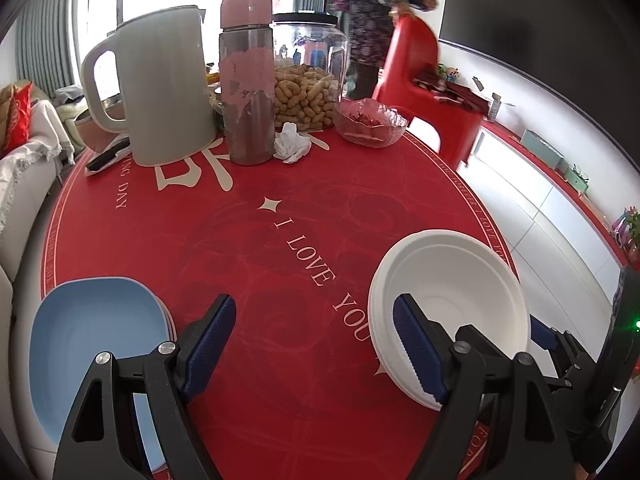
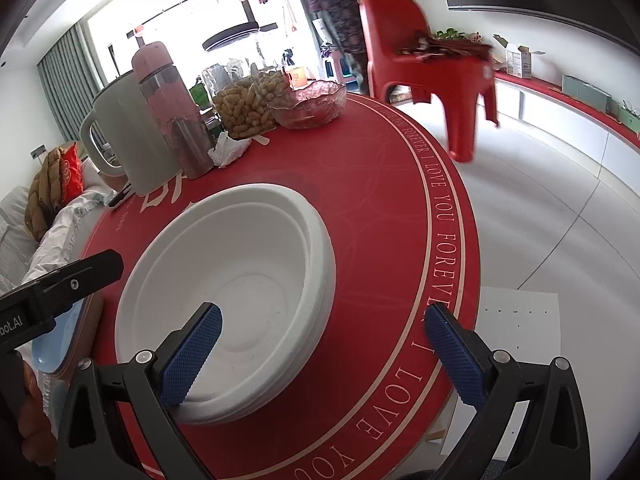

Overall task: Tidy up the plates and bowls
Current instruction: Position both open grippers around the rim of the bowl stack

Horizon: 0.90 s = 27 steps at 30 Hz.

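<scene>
A stack of white bowls point(image 1: 452, 300) stands on the round red table point(image 1: 280, 240) at the near right; it also shows in the right wrist view point(image 2: 240, 280). A stack of blue plates point(image 1: 96, 332) lies at the near left edge, and a sliver of the plates shows in the right wrist view point(image 2: 56, 344). My left gripper point(image 1: 314, 344) is open and empty above the table, between plates and bowls. My right gripper point(image 2: 322, 352) is open and empty, its left finger over the bowls' near rim; part of it shows beyond the bowls in the left wrist view point(image 1: 560, 344).
At the table's far side stand a grey jug point(image 1: 160, 88), a pink bottle point(image 1: 248, 80), a jar of peanuts point(image 1: 308, 76), a glass bowl point(image 1: 370, 122) and crumpled tissue point(image 1: 292, 144). A red plastic chair point(image 2: 432, 68) and a person point(image 1: 368, 12) are beyond the table.
</scene>
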{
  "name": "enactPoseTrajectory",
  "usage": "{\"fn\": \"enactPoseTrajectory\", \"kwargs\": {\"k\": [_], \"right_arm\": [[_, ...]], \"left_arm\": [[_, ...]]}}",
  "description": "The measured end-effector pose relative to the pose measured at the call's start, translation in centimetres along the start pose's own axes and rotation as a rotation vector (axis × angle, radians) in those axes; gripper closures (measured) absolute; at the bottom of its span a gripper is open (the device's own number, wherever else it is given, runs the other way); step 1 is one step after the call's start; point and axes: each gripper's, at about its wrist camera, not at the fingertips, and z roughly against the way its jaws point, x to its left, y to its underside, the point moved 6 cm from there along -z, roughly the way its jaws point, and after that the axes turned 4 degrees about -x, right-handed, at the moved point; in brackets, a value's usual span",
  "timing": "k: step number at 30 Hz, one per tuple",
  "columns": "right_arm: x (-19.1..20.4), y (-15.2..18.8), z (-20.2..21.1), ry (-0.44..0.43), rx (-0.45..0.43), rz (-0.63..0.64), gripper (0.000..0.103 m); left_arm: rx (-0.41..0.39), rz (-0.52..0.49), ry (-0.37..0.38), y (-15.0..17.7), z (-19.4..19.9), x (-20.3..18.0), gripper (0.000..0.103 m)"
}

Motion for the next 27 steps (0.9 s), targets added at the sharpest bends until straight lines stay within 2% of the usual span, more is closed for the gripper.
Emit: {"fn": "enactPoseTrajectory", "kwargs": {"k": [13, 18, 22, 25, 27], "right_arm": [[0.1, -0.1, -0.1, 0.006, 0.013, 0.01, 0.001], [-0.4, -0.9, -0.6, -0.012, 0.114, -0.03, 0.001], [-1.7, -1.9, -1.6, 0.049, 0.217, -0.049, 0.001], [-2.0, -2.4, -2.2, 0.085, 0.286, 0.005, 0.001], [-1.5, -2.3, -2.8, 0.113, 0.337, 0.1, 0.001]], "left_arm": [[0.029, -0.017, -0.002, 0.0, -0.2, -0.3, 0.019], [0.07, -0.032, 0.023, -0.4, -1.1, -1.2, 0.019], [0.14, -0.04, 0.044, -0.6, -2.5, -2.0, 0.019], [0.206, -0.055, 0.051, -0.4, -3.8, -2.6, 0.019], [0.246, -0.062, 0.051, -0.1, -4.5, -2.9, 0.019]]}}
